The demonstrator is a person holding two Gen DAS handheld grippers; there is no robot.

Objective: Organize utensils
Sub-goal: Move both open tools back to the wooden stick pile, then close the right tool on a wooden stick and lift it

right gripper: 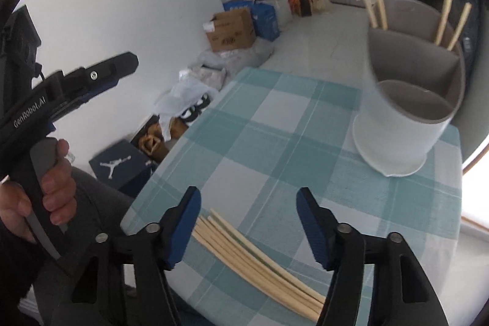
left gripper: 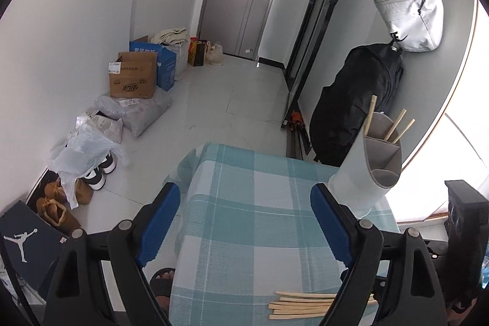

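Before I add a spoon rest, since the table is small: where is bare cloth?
Free: the checked cloth between the loose chopsticks and the holder, plus its far left corner. Crowded: the near edge with the chopsticks, and the far right corner under the holder.

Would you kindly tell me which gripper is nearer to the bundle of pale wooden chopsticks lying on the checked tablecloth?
Right. The right gripper hangs open just above the chopsticks, one blue pad beside them; the left gripper is open too, above them and off to the side.
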